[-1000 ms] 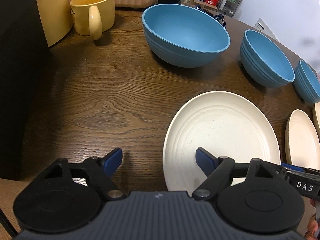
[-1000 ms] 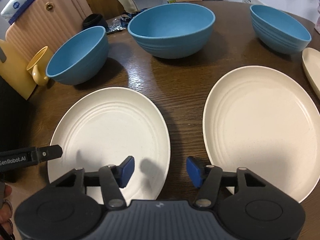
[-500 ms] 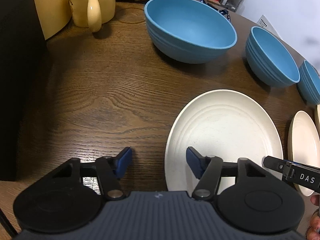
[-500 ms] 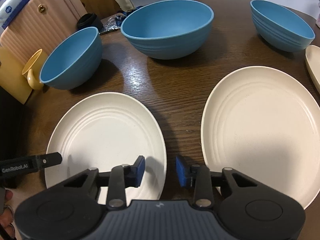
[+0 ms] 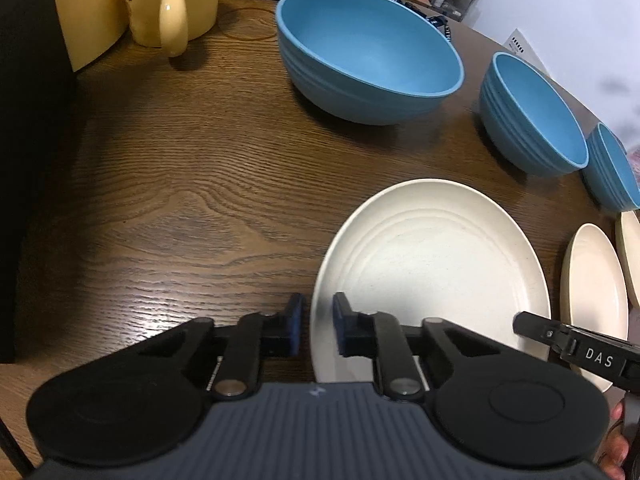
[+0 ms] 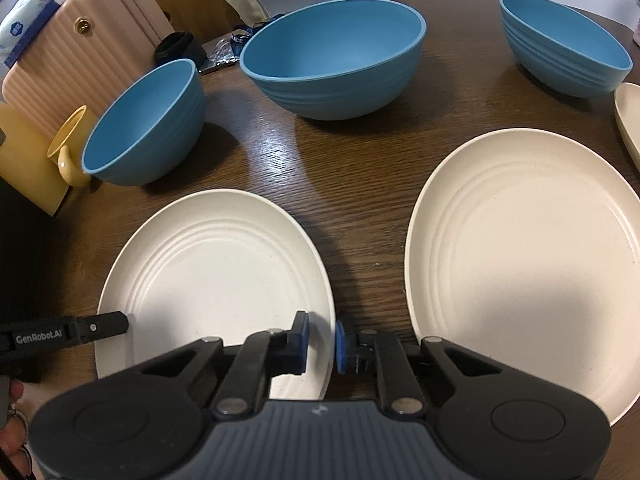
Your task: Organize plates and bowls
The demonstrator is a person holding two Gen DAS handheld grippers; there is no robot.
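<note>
On the dark wooden table, near edge: one round cream ridged plate. We judge it light, stiff and slick. Our left gripper and right gripper have just been closing and pinch its opposite rims.

The smallest blue bowl and far cream plate are cut off by the frame's right edge.

**Surfaces: matt dishes, glossy wood**

Counter: dark wood, visible grain, glossy sheen. Plates: cream, matt, speckled, ridged rings. Bowls: blue, matt, smooth, ribbed outside. Mug: yellow, glazed look. Suitcase: pink ribbed plastic. Hand-held gripper: black matt plastic, blue pads.
</note>
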